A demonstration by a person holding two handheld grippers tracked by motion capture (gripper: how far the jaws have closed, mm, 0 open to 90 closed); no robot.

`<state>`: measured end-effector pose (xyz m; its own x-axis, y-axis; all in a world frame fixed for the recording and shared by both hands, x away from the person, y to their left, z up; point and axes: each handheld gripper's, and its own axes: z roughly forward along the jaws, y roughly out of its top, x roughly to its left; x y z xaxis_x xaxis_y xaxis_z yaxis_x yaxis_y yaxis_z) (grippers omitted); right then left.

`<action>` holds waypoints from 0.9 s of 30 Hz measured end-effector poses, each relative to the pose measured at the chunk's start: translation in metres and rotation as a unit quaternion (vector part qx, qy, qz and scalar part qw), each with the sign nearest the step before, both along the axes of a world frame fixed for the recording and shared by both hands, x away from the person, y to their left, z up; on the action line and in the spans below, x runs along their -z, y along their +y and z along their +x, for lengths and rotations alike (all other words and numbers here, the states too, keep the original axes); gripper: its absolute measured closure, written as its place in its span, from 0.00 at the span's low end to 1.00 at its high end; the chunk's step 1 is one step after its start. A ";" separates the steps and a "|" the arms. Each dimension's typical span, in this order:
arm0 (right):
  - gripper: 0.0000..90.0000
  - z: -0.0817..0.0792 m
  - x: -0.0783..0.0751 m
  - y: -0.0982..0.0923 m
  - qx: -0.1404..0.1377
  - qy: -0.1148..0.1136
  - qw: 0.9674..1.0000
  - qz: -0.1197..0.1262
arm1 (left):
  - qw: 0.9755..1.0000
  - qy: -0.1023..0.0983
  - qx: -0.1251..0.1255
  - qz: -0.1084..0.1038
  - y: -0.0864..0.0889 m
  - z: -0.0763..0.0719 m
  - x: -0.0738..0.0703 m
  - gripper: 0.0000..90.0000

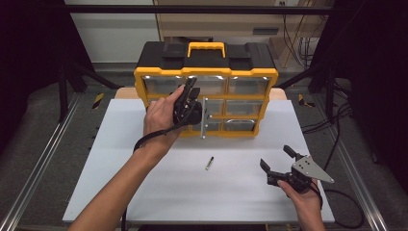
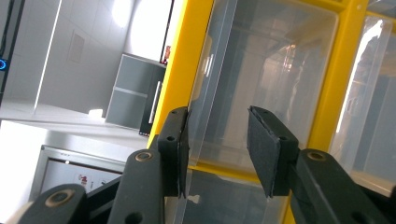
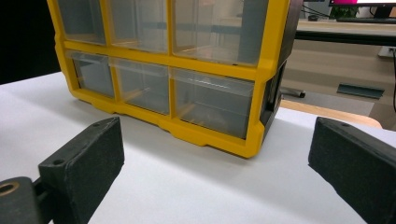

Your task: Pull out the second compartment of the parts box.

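I am working a clear drawer [image 1: 212, 107] out of the yellow organizer [image 1: 206, 77], my left tongs [image 2: 218, 154] narrowly gripping its front. My right tongs [image 1: 279, 161] are waiting wide and empty over the desk [image 1: 144, 187]. Next I judge a straight pull toward me is needed.

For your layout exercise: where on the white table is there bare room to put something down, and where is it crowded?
Free: the table left of the forearm, and between the small cylinder and the right gripper. Crowded: at the organizer, where the left gripper works.

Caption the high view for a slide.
Left tool works at the yellow drawer organizer; right tool waits open over the white table.
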<state>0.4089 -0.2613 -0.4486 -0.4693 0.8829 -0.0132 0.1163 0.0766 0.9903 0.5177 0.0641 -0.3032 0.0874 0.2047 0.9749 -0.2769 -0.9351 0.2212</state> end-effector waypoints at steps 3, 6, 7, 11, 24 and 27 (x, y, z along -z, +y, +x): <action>0.04 0.000 0.000 0.000 0.000 0.000 1.000 0.000 | 1.000 -0.002 -0.003 0.003 -0.001 0.001 0.001 0.66; 0.04 0.000 0.000 0.000 0.000 0.000 1.000 0.001 | 1.000 -0.007 -0.005 0.007 -0.001 0.001 0.001 0.66; 0.04 0.000 0.000 0.000 0.000 0.000 1.000 0.001 | 1.000 -0.008 -0.006 0.009 -0.001 0.001 0.002 0.66; 0.04 0.000 0.000 0.000 -0.001 0.000 1.000 0.001 | 1.000 -0.014 -0.008 0.014 -0.003 0.002 0.003 0.67; 0.05 -0.001 -0.001 -0.003 0.001 0.001 1.000 0.004 | 0.998 -0.039 -0.032 0.031 -0.007 0.004 0.006 0.74; 0.05 -0.001 -0.001 -0.003 0.001 0.000 1.000 0.005 | 0.998 -0.043 -0.038 0.031 -0.008 0.004 0.007 0.75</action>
